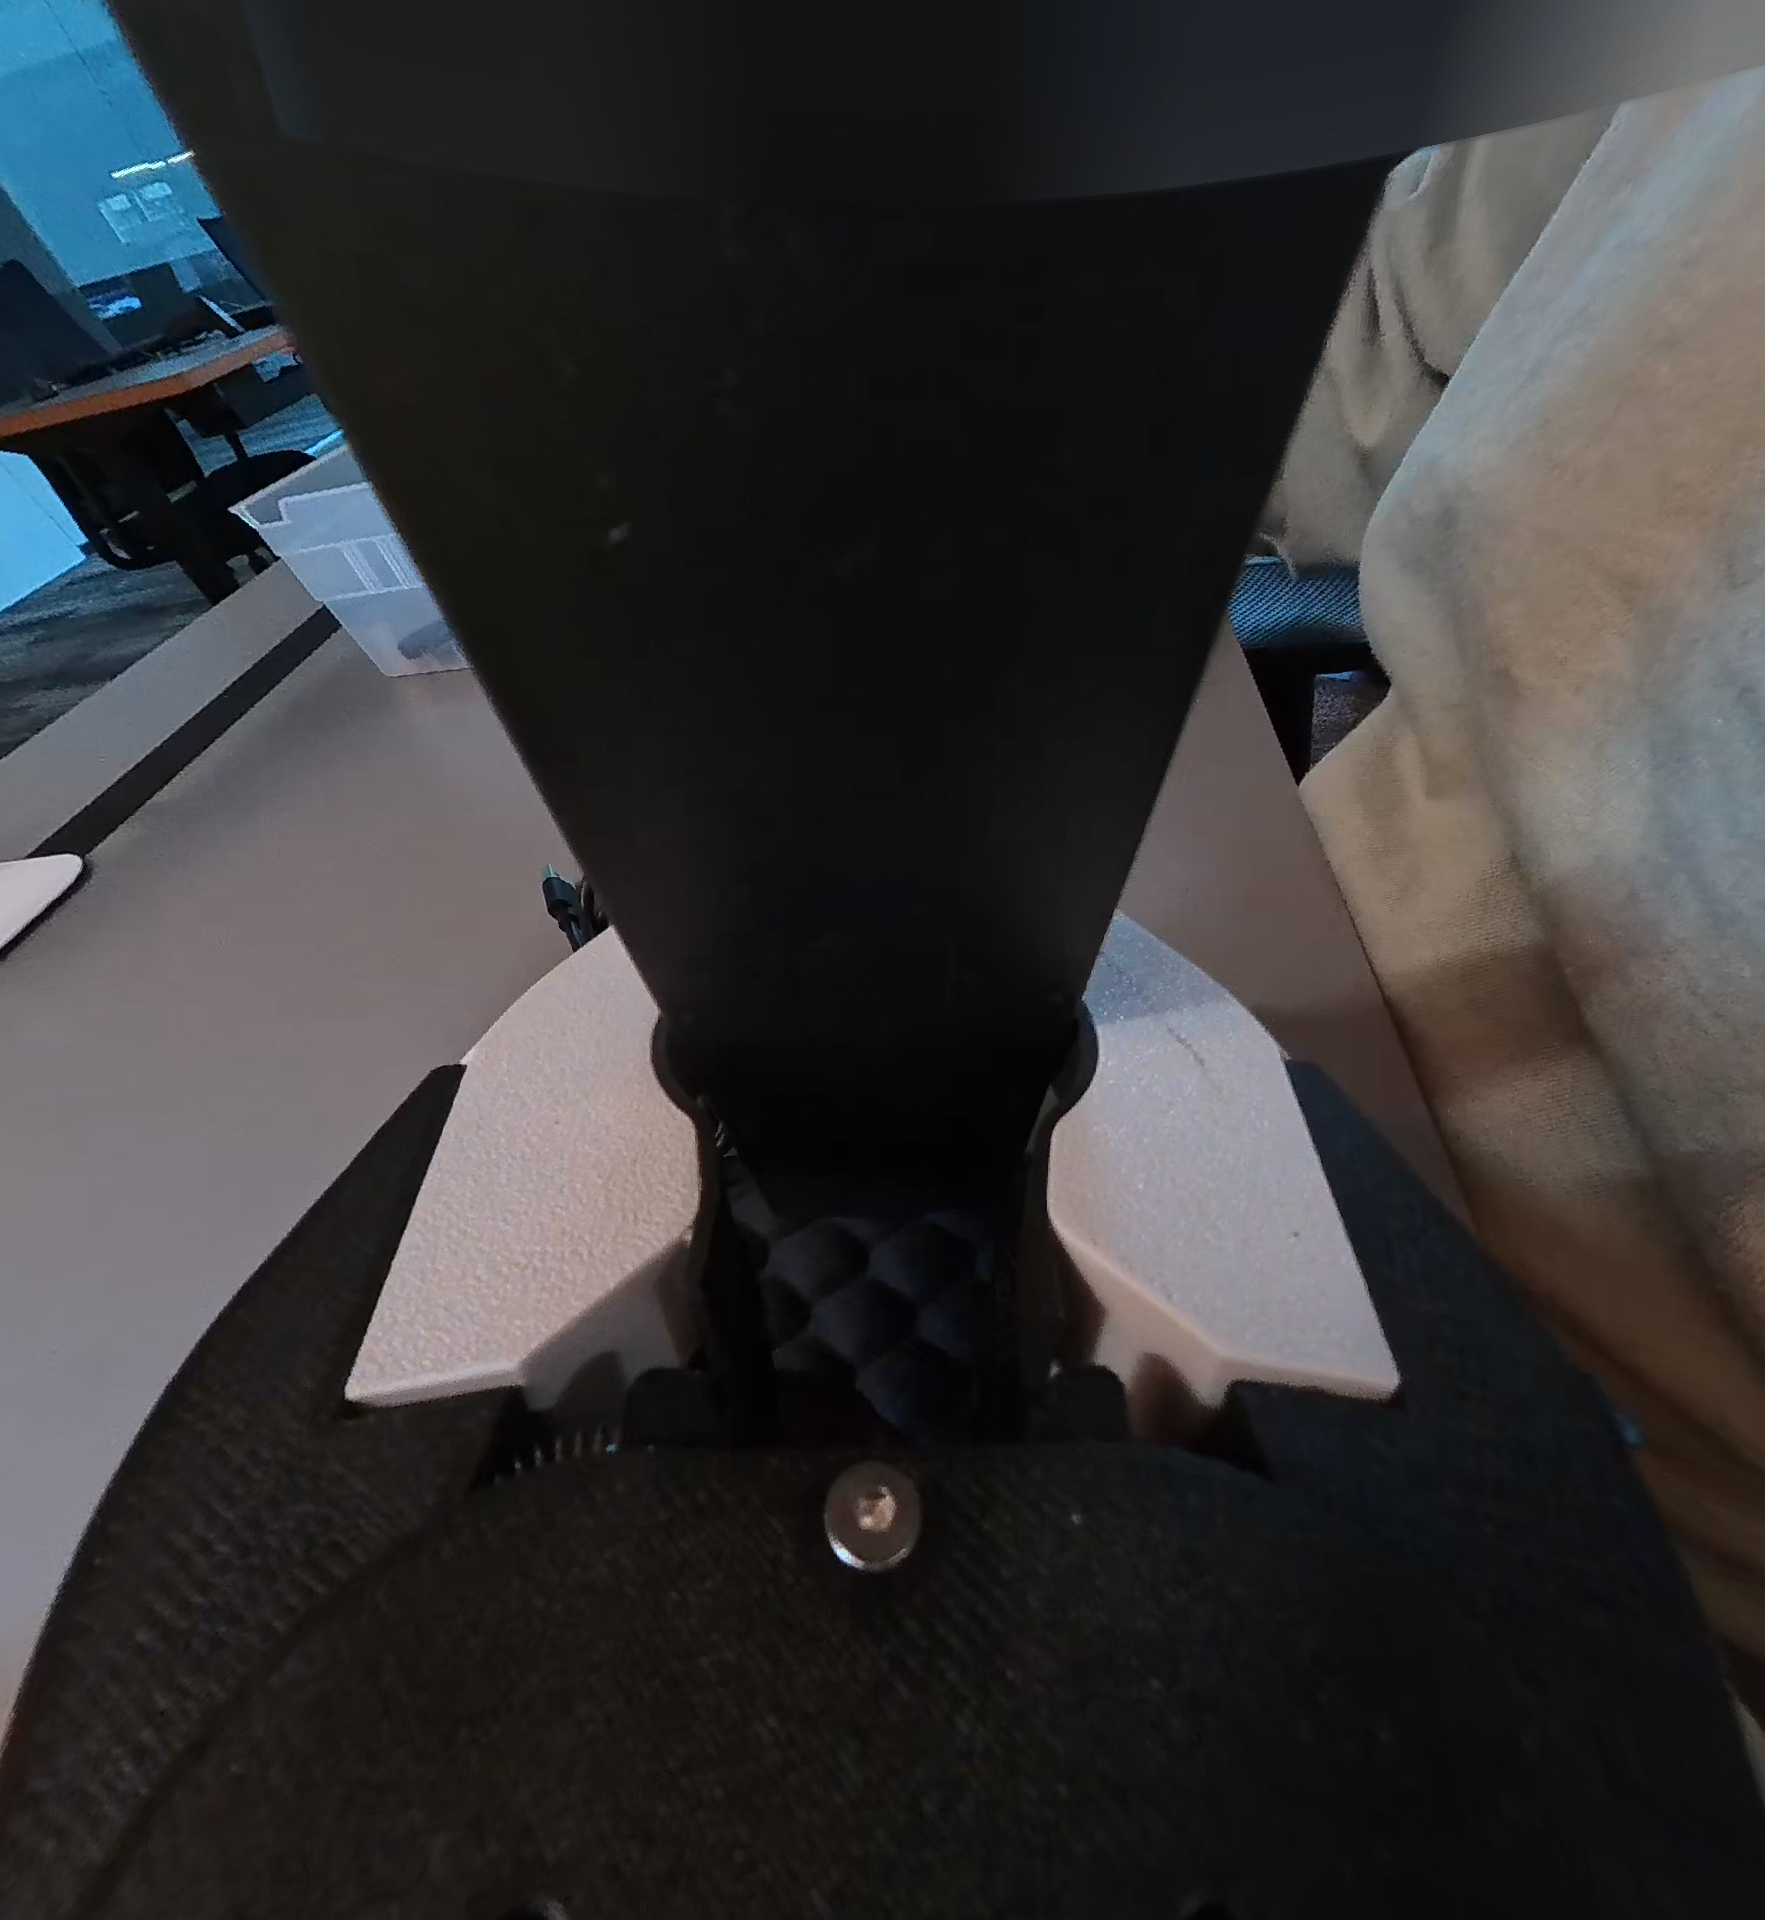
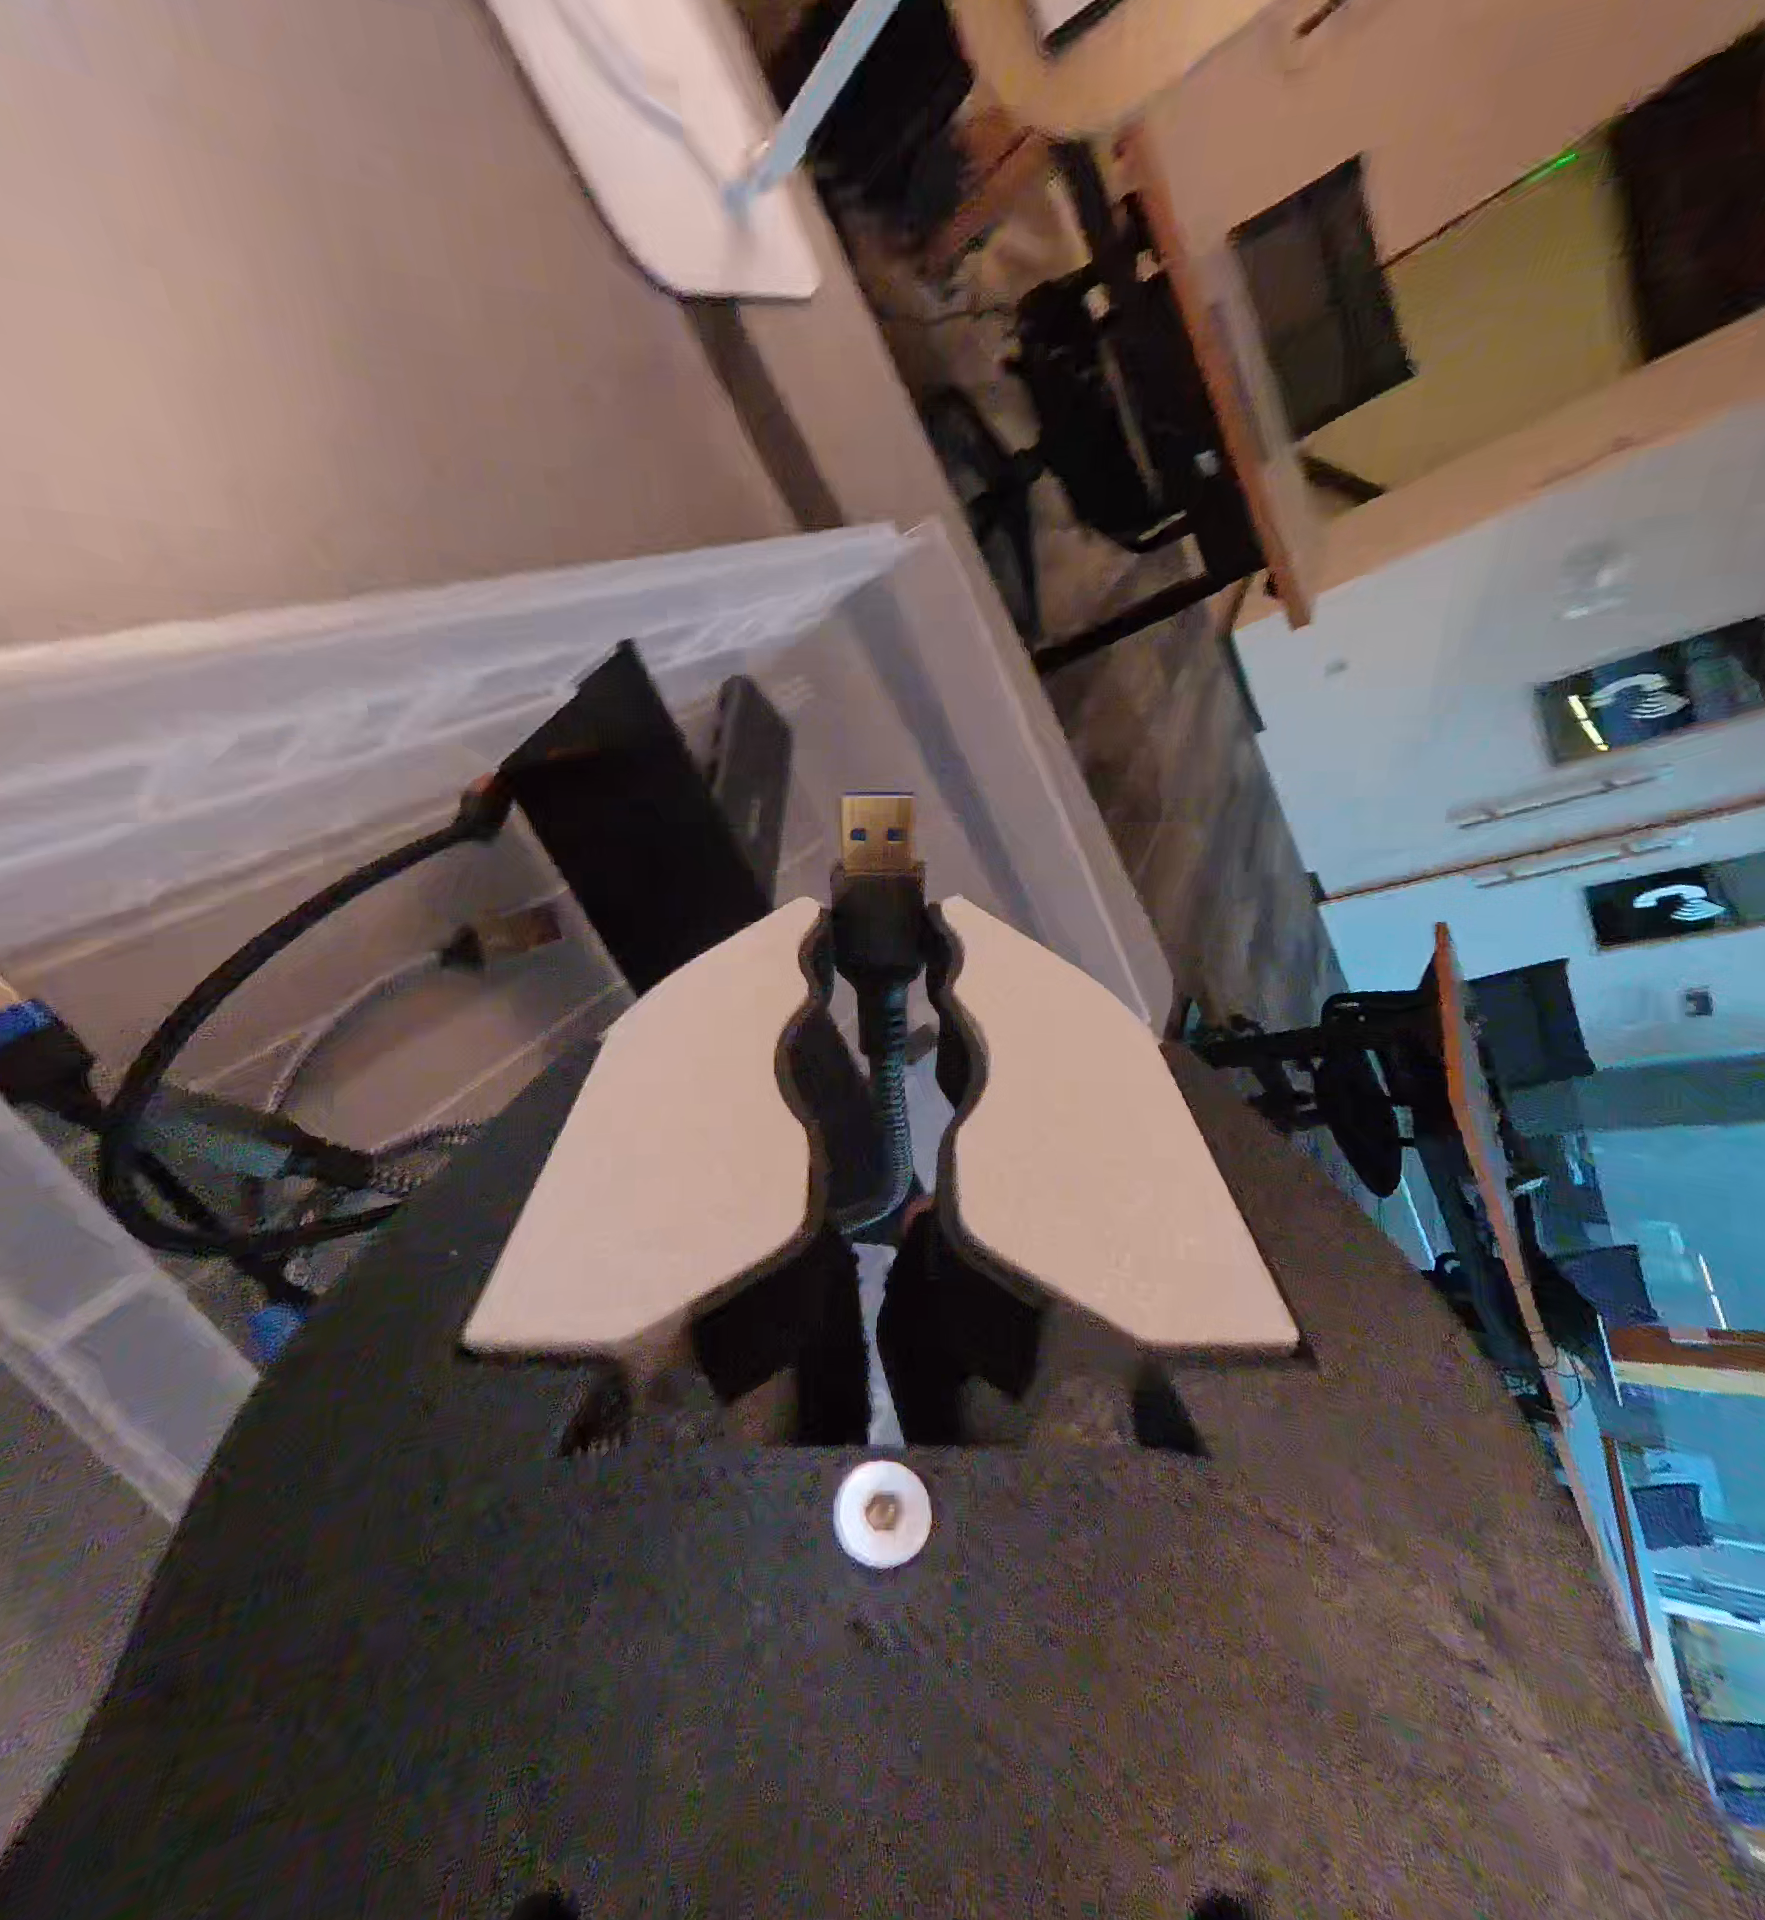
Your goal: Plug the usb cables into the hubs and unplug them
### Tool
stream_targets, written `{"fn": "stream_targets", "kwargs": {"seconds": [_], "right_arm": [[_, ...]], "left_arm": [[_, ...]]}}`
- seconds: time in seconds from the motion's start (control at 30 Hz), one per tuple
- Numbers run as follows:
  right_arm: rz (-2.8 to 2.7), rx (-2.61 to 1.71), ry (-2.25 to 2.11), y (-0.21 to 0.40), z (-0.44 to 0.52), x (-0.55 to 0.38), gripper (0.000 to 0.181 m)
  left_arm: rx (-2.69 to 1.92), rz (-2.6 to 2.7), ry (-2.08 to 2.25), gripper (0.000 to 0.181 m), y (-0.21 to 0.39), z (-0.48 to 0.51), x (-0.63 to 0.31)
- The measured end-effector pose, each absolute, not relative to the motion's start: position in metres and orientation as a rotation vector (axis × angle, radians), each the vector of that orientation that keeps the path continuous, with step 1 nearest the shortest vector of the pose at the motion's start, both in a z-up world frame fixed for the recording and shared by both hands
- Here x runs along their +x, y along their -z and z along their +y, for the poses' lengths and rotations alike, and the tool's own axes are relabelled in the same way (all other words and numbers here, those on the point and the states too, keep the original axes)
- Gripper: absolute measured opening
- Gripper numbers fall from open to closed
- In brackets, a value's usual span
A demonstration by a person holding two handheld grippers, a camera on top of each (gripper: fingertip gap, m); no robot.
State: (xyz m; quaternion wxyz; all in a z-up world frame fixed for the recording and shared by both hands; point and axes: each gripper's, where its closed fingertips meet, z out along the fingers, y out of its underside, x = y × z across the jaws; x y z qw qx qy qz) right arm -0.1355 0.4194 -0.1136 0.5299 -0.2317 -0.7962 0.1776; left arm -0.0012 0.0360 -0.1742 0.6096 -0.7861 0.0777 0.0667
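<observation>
USB cable plug (image 2: 876, 847) sticks out past the tip of the right tongs (image 2: 880, 914), which are clenched on its black housing, metal end free above a clear bin (image 2: 358, 665) of spare cables. Left tongs (image 1: 873, 1081) grasp a large black slab, likely a hub (image 1: 836, 582), upright over the desk (image 1: 234, 935). Judging by this, insertion is in hand; next, the plug must be lined up squarely with a port, which neither view shows

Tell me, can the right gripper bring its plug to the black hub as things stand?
Probably yes. The right gripper is shut on the plug, whose metal tip is free, and the hub stands just beyond it in the bin, with nothing between.
</observation>
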Motion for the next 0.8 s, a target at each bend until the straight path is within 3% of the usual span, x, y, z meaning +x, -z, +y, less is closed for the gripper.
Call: {"fn": "stream_targets", "kwargs": {"seconds": [0.5, 0.67, 0.8], "right_arm": [[-2.51, -0.611, -0.471, 0.225, 0.381, -0.152, 0.023], [-2.453, -0.663, -0.708, 0.206, 0.371, -0.152, 0.038], [-2.39, -0.665, -0.779, 0.182, 0.374, -0.148, 0.041]], "left_arm": [[-1.819, 0.168, -0.173, 0.065, 0.175, 0.037, -0.003], [-1.816, 0.166, -0.169, 0.065, 0.175, 0.036, -0.004], [-1.813, 0.167, -0.169, 0.065, 0.174, 0.036, -0.004]]}}
